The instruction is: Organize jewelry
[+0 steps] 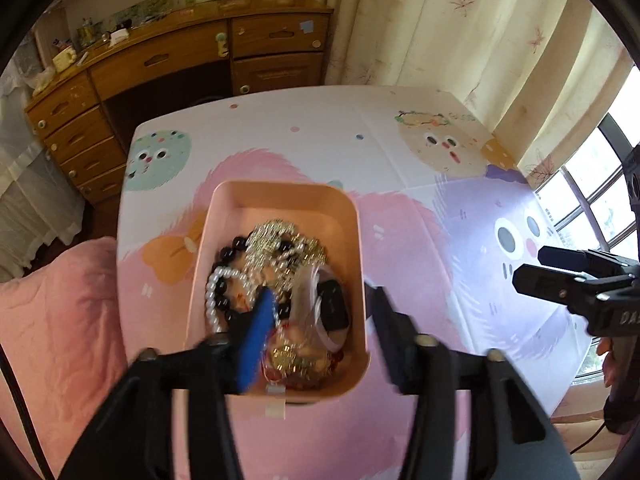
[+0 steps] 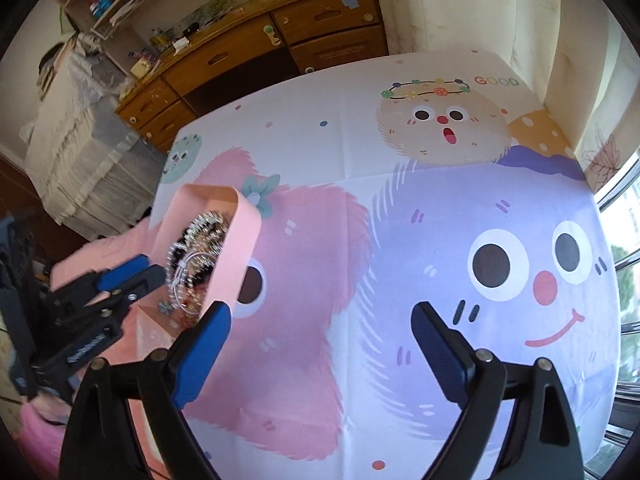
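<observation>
A pink box (image 1: pixel 224 216) sits on the cartoon tablecloth (image 1: pixel 400 168), filled with jewelry: a white pearl string (image 1: pixel 210 300), black beads (image 1: pixel 236 245), gold chains (image 1: pixel 276 240) and a black watch (image 1: pixel 334 304). My left gripper (image 1: pixel 320 312) is open, jaws wide. Its left finger is inside the box among the jewelry and its right finger is outside the box's right wall. In the right wrist view the box (image 2: pixel 240 240) is at the left with the left gripper (image 2: pixel 140 272) beside it. My right gripper (image 2: pixel 320 320) is open and empty above the cloth, right of the box.
A wooden desk with drawers (image 1: pixel 160 64) stands behind the table. A pink quilt (image 1: pixel 56 320) lies at the left. Curtains (image 1: pixel 460 20) and a window (image 1: pixel 600 200) are at the right. White covered furniture (image 2: pixel 80 152) stands at the far left.
</observation>
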Tool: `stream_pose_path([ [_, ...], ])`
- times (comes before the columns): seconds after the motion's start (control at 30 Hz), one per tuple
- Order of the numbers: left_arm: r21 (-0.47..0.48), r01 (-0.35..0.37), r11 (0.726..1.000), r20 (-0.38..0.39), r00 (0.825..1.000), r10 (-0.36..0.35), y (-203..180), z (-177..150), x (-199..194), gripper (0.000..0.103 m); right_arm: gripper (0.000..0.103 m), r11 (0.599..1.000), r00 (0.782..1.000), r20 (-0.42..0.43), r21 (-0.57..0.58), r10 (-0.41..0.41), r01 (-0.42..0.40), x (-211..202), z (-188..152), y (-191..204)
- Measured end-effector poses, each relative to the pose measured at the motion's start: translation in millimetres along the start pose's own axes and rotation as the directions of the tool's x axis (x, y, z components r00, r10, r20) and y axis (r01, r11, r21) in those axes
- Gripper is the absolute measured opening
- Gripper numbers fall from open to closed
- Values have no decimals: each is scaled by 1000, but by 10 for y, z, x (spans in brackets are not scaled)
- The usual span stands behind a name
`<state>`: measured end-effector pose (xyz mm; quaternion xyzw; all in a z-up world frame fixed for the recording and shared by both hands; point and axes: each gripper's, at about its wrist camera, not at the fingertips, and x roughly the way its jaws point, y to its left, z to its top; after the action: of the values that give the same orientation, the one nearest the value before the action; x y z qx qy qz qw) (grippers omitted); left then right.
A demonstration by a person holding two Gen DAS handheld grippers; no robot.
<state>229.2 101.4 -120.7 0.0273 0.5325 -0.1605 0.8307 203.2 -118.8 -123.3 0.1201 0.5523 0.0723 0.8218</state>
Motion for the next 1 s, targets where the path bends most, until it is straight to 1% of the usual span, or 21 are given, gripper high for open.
stream_pose_path([
  [0.03, -13, -9, 1000, -17, 1000, 9, -13, -34, -25, 62, 94, 1000, 1000, 4, -6, -27, 27, 18, -56, 17],
  [0.1, -61, -39, 997, -79, 996, 34, -28, -123, -93, 63, 94, 999, 999, -11, 5, -49, 50, 40, -153, 26],
  [0.13, -85, -50, 995, -104, 994, 41, -27, -162, -124, 63, 94, 999, 999, -21, 10, -42, 42, 35, -211, 29],
  [0.2, -134, -76, 988, -147, 988, 56, -56, -272, -217, 65, 95, 1000, 999, -34, 26, 12, -11, -20, -372, 25],
  [0.23, -150, -98, 984, -154, 985, 74, -81, -330, -260, 69, 96, 999, 999, -40, 40, 23, -22, -53, -456, 16],
  [0.27, -166, -130, 978, -156, 982, 104, -133, -400, -307, 75, 96, 998, 999, -45, 55, 16, -13, -87, -526, 13],
  [0.33, -193, -175, 966, -164, 976, 144, -258, -552, -354, 79, 97, 991, 997, -56, 116, -57, 63, -172, -713, -65],
  [0.4, -242, -181, 953, -196, 971, 135, -417, -735, -333, 79, 97, 985, 996, -61, 152, -67, 76, -251, -888, -149],
  [0.43, -271, -181, 945, -212, 969, 125, -483, -824, -313, 79, 97, 985, 995, -69, 146, -78, 87, -306, -1006, -200],
  [0.47, -309, -180, 934, -224, 968, 112, -574, -942, -280, 79, 97, 988, 993, -80, 119, -93, 102, -355, -1098, -225],
  [0.53, -368, -196, 909, -237, 965, 112, -754, -1169, -216, 79, 97, 991, 986, -100, 9, -133, 135, -495, -1304, -280],
  [0.6, -420, -242, 875, -283, 951, 127, -956, -1410, -157, 79, 97, 987, 986, -95, -92, -138, 129, -658, -1469, -342],
  [0.63, -437, -247, 865, -298, 947, 119, -1052, -1496, -139, 79, 97, 981, 987, -90, -150, -135, 121, -771, -1565, -397],
  [0.7, -460, -262, 849, -314, 942, 120, -1279, -1629, -163, 79, 98, 970, 985, -85, -206, -147, 127, -941, -1675, -508],
  [0.73, -461, -265, 847, -313, 941, 124, -1379, -1651, -200, 79, 98, 969, 985, -86, -211, -148, 127, -1035, -1718, -595],
  [0.77, -455, -259, 852, -304, 944, 125, -1495, -1651, -255, 79, 98, 972, 985, -90, -199, -147, 127, -1099, -1728, -671],
  [0.83, -428, -234, 873, -271, 955, 123, -1713, -1607, -394, 79, 98, 983, 986, -102, -139, -133, 119, -1224, -1707, -844],
  [0.87, -411, -215, 886, -246, 962, 120, -1815, -1551, -469, 79, 98, 990, 987, -112, -89, -115, 105, -1257, -1662, -938],
  [0.9, -392, -198, 898, -221, 968, 117, -1888, -1490, -524, 79, 98, 997, 990, -120, -10, -80, 79, -1305, -1626, -1061],
  [0.97, -336, -173, 926, -158, 979, 126, -2046, -1369, -647, 79, 98, 993, 996, -85, 112, -21, 30, -1404, -1570, -1252],
  [1.0, -314, -170, 934, -142, 981, 131, -2083, -1308, -684, 80, 98, 989, 998, -62, 143, -17, 26, -1453, -1544, -1313],
])
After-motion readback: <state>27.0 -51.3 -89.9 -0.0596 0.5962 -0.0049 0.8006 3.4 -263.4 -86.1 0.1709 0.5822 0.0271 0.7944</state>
